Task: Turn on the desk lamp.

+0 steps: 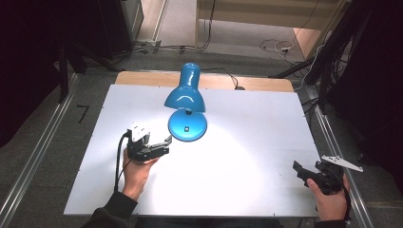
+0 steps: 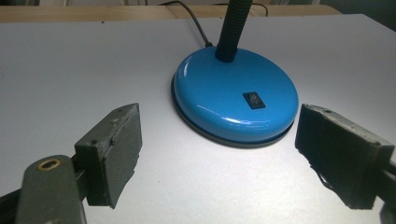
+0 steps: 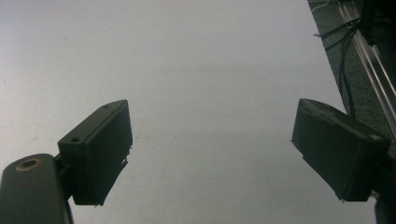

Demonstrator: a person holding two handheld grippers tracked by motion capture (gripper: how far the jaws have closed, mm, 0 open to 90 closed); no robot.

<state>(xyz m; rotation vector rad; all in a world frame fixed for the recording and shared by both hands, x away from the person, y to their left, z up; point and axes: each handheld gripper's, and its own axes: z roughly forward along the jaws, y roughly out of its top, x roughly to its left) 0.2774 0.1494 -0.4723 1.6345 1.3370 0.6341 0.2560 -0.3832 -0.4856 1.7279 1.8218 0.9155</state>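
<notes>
A blue desk lamp stands lit near the middle of the white table, its shade bent forward over its round base. In the left gripper view the base carries a small black rocker switch and a black gooseneck. My left gripper is open, just left of the base and pointing at it; the base lies a little beyond its jaws. My right gripper is open at the table's front right corner, with nothing but bare table between its jaws.
The lamp's black cord runs back over the table's far wooden edge. Metal rails flank the table on both sides. Cables lie on the floor off the right edge.
</notes>
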